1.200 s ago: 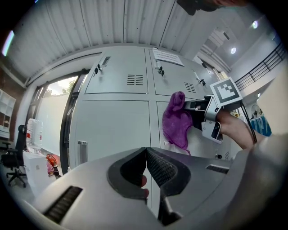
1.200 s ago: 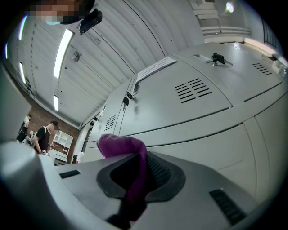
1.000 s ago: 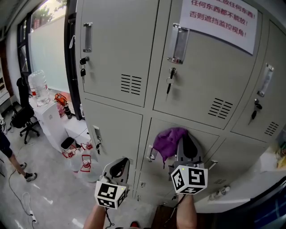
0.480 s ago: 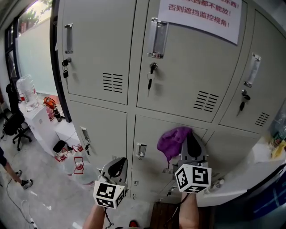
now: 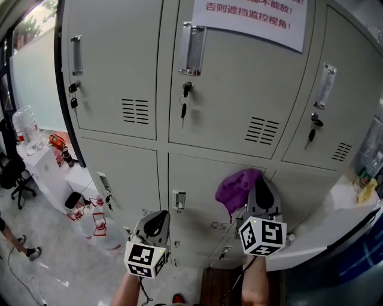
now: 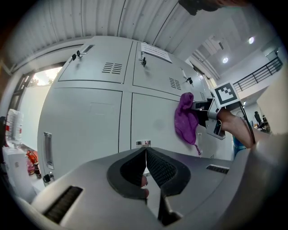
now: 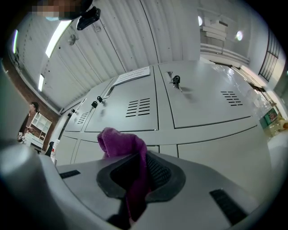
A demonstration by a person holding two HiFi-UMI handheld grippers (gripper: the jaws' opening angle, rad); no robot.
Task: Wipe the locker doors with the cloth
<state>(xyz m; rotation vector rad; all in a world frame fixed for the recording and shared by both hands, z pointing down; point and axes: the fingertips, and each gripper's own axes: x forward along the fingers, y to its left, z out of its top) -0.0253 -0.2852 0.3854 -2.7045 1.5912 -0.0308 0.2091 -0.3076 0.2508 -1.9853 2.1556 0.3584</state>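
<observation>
Far left we see an office chair (image 5: 12,174), a water jug (image 5: 23,122), a white cabinet (image 5: 45,164) and red-and-white containers (image 5: 99,224) on the floor by the lockers (image 5: 119,72). Keys (image 5: 73,95) hang in the left-column lock.

The left gripper (image 5: 157,217) sits low in front of the lower row, apart from the doors. Its jaws are fully together and hold nothing.

The middle upper door carries a handle (image 5: 191,49), a key (image 5: 184,101), vent slots (image 5: 262,130) and a paper notice (image 5: 251,18) at the top.

The right gripper (image 5: 258,190) is clamped on the purple cloth (image 5: 237,188). The cloth bunches out left of the jaws, at the top right corner of the lower middle door (image 5: 197,179). We can't tell whether it touches the metal. That door's latch (image 5: 178,200) lies left of the cloth.

Further right there is another key (image 5: 311,127), then a white counter (image 5: 335,218) low beside the lockers.
</observation>
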